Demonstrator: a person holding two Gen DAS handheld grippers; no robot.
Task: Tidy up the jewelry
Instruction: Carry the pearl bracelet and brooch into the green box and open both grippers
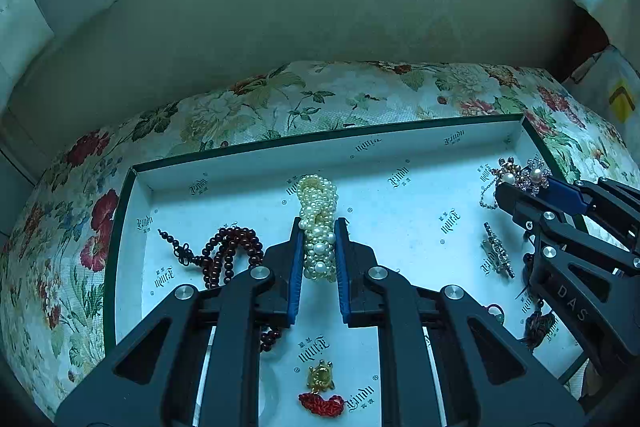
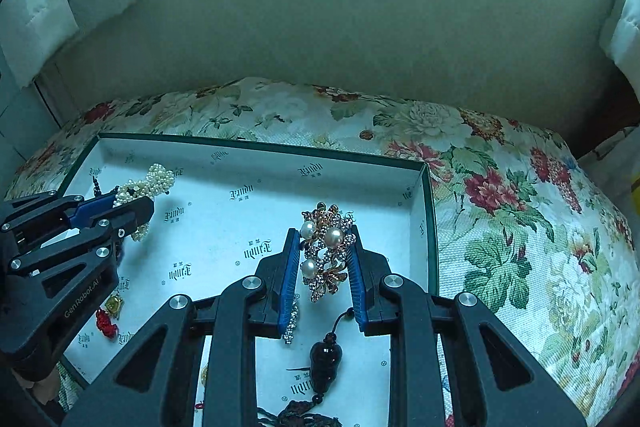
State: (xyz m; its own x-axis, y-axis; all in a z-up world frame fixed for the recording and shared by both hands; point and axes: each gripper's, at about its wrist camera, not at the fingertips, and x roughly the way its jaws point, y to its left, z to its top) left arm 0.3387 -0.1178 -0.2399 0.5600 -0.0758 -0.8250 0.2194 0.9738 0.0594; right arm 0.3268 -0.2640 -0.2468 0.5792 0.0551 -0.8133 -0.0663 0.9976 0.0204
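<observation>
A white shallow box with a dark green rim lies on a floral cushion. My left gripper is shut on a cream pearl bracelet, held just above the box floor; it also shows in the right wrist view. My right gripper is shut on a gold rhinestone brooch with pearls, seen in the left wrist view near the box's right wall. Dark red bead strands lie left of the left gripper.
In the box lie a gold turtle charm on a red knot, a rhinestone hair clip, and a dark pendant with tassel. The floral cushion surrounds the box. A chair back rises behind.
</observation>
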